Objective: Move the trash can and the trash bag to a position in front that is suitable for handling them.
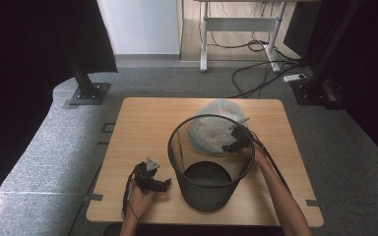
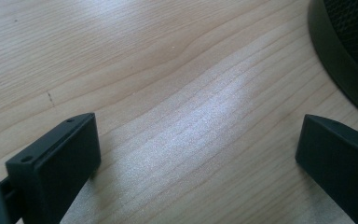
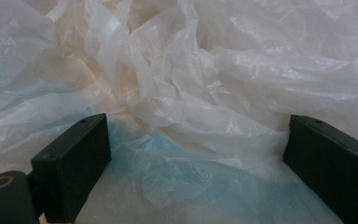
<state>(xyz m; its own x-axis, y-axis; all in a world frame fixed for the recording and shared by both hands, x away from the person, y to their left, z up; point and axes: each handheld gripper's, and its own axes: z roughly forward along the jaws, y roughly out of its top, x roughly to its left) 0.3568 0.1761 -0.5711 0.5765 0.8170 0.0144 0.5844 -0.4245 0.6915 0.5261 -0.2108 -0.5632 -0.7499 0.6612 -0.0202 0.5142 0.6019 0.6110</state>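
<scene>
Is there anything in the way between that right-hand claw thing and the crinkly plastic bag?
Nothing visible. The right gripper has its jaws spread wide with the plastic bag directly ahead, and the film already lies between them. In the high view the gripper reaches the bag beside the far rim of the black mesh bin.

Grey-carpeted room around a light wooden table

The table (image 1: 138, 147) stands on grey carpet (image 1: 39, 147). At 12 o'clock a white wall (image 1: 142, 27) meets a strip of wood-look floor (image 1: 236, 44), where a white desk frame (image 1: 241, 24) stands over loose black cables (image 1: 256, 64) and what may be a power strip (image 1: 295, 77). Dark curtains (image 1: 24, 59) hang at 9 and 3 o'clock, with a black post on a base plate (image 1: 89, 92) at 10.
</scene>
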